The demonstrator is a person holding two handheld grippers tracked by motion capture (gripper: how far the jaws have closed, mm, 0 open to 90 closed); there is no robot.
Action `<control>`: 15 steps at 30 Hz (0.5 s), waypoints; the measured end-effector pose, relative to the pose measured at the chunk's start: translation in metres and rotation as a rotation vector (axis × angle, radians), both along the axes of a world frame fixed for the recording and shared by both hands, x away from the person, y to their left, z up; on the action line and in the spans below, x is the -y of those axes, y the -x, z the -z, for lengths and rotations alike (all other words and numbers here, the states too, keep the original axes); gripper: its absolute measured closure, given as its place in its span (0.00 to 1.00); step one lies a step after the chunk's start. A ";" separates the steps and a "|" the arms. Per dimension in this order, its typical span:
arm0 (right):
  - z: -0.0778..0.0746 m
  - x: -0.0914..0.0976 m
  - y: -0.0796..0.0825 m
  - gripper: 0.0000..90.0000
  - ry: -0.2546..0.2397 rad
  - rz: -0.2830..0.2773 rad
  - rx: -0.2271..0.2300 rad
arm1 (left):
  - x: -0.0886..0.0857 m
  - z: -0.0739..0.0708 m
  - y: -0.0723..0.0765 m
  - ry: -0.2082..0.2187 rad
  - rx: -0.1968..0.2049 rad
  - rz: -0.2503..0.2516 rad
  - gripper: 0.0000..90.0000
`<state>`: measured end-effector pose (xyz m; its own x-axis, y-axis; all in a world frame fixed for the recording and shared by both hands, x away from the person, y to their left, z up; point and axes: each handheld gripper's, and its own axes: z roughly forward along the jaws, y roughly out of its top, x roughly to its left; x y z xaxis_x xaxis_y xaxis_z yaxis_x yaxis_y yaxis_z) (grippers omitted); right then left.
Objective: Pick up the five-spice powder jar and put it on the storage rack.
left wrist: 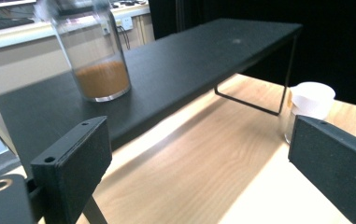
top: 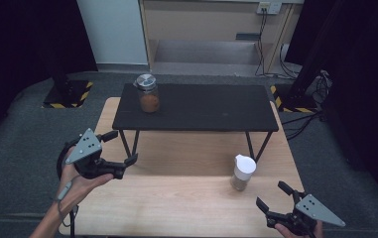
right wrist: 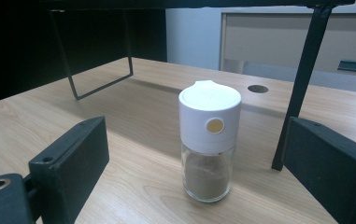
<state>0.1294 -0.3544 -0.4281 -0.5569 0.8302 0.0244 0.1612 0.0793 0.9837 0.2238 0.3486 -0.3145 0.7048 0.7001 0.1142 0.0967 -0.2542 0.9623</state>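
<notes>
My right tool (top: 271,195): spread wide, holding nothing.
My left tool (top: 119,147): spread wide too, empty.
Shaker (right wrist: 209,144): stands upright on the wooden surface (top: 176,198), straight ahead of my right tool, near it.
Nearer hand: the right one.
Jar (left wrist: 94,51): up on the black shelf (top: 201,106); the left gripper view shows its orange powder close.

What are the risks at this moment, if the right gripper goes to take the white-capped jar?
1. The white-capped jar is tall and narrow; a pad of the open right gripper could nudge it and tip it over.
2. The black shelf has a thin leg just behind the jar, so a wide approach might strike it.
3. A bump to the shelf may shake the glass jar standing near its corner.
</notes>
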 end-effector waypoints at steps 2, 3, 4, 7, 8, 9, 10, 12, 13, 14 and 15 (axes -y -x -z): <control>0.000 0.000 0.000 0.08 0.000 0.001 0.000 | -0.001 0.007 0.003 -0.003 -0.005 0.000 0.05; 0.000 0.000 0.000 0.08 0.000 0.001 0.000 | -0.002 0.012 0.005 0.009 -0.013 0.002 0.05; 0.000 0.000 0.000 0.08 0.000 0.001 -0.001 | -0.003 0.016 0.005 0.008 -0.017 0.004 0.05; 0.000 0.000 0.000 0.08 0.000 0.002 -0.001 | -0.005 0.027 0.009 0.021 -0.023 0.000 0.05; 0.000 0.000 0.000 0.08 0.000 0.002 -0.001 | -0.006 0.031 0.009 0.028 -0.027 0.000 0.05; 0.000 0.000 0.000 0.08 0.000 0.003 0.000 | -0.007 0.034 0.011 0.027 -0.030 -0.003 0.05; 0.000 0.000 0.000 0.08 -0.001 0.004 -0.001 | -0.007 0.037 0.012 0.023 -0.031 -0.005 0.05; 0.000 0.000 0.000 0.08 -0.001 0.004 -0.001 | -0.008 0.041 0.014 0.019 -0.027 -0.010 0.05; 0.000 0.000 0.000 0.08 0.000 0.004 -0.001 | -0.008 0.044 0.016 0.021 -0.026 -0.013 0.05; 0.000 0.000 0.000 0.08 0.000 0.005 -0.001 | -0.008 0.046 0.017 0.023 -0.028 -0.015 0.05; 0.000 0.000 0.000 0.08 0.000 0.005 -0.001 | -0.008 0.049 0.018 0.023 -0.026 -0.018 0.05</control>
